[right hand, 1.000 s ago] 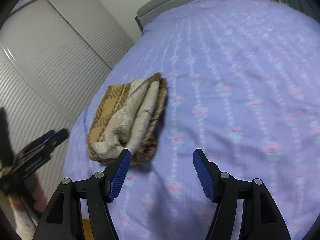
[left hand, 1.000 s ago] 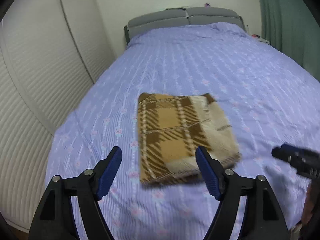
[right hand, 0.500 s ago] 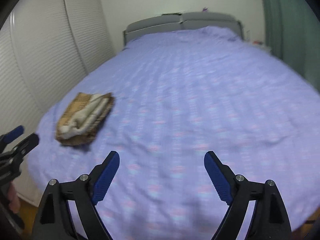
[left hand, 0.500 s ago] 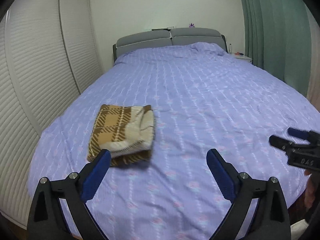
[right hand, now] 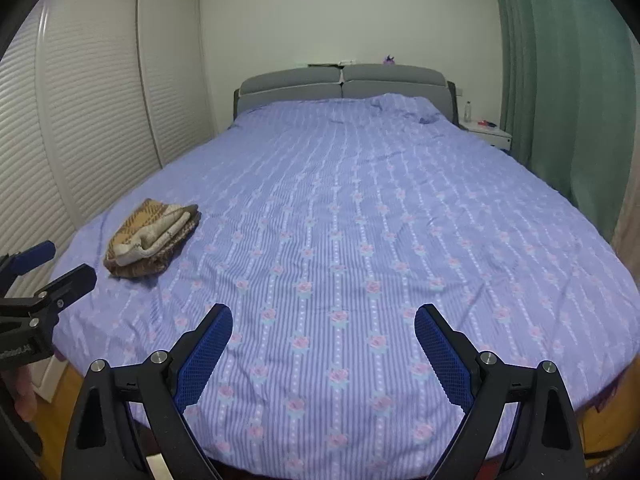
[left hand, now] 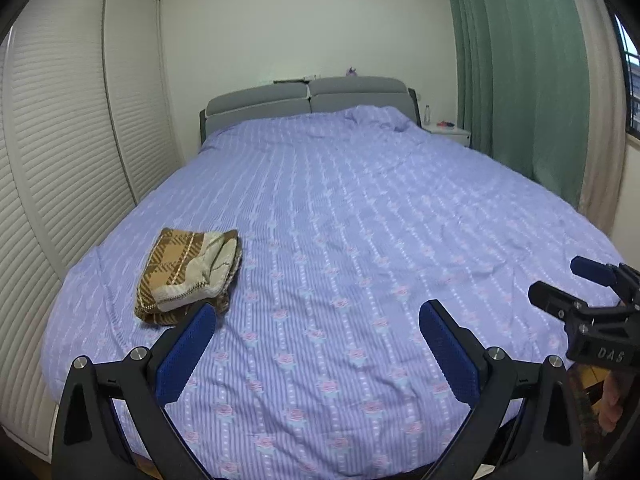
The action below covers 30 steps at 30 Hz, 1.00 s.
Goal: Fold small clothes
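Observation:
A folded brown and cream plaid garment (left hand: 188, 274) lies on the near left part of the bed; it also shows in the right wrist view (right hand: 150, 238). My left gripper (left hand: 318, 322) is open and empty, held above the bed's foot, to the right of the garment and apart from it. My right gripper (right hand: 323, 326) is open and empty over the foot of the bed, well right of the garment. Each gripper shows at the edge of the other's view: the right one (left hand: 560, 286) and the left one (right hand: 64, 268).
The bed (left hand: 400, 220) has a lilac striped floral cover and a grey headboard (left hand: 308, 98). White louvred wardrobe doors (left hand: 60, 140) stand close on the left. Green curtains (left hand: 520, 80) hang on the right, with a white nightstand (left hand: 448, 134) beside the headboard.
Both grippers have pulled back and up from the folded garment toward the foot of the bed. The garment now lies farther off and to the left. Both stay open and empty.

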{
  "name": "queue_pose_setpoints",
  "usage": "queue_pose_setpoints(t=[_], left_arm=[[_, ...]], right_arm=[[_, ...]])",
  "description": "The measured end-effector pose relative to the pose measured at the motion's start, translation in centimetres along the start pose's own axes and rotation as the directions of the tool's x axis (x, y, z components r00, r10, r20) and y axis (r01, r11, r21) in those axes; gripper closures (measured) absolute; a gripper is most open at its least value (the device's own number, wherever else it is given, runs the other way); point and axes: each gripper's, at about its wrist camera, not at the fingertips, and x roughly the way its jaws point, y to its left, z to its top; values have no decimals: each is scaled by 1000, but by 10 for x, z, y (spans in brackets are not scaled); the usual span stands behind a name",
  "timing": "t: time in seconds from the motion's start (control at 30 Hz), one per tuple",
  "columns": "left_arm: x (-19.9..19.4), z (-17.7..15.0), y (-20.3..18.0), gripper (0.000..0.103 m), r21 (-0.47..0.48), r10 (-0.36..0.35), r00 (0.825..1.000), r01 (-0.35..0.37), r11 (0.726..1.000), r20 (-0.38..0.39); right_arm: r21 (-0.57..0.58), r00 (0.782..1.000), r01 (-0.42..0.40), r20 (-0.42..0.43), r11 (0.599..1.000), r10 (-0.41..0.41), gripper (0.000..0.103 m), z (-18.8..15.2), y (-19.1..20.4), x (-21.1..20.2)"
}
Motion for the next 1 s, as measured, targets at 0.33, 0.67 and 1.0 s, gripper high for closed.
queue_pose_setpoints(t=[0.33,0.67,1.0], left_arm=[[-17,-10,-18,0,-1,-16,1000,16,1000,26],[-30,-11,-24,0,7,-73,996,72,997,55],[-35,-11,-22,0,1,-76,995,77,997,68]], right_arm=[[-10,998,5,63,1000,-5,10,-9,-3,-40],[1,997,19,76,1000,-19,10,-11,-7,-50],[6,997,13,76,1000,-14,10,-11,-8,-50]])
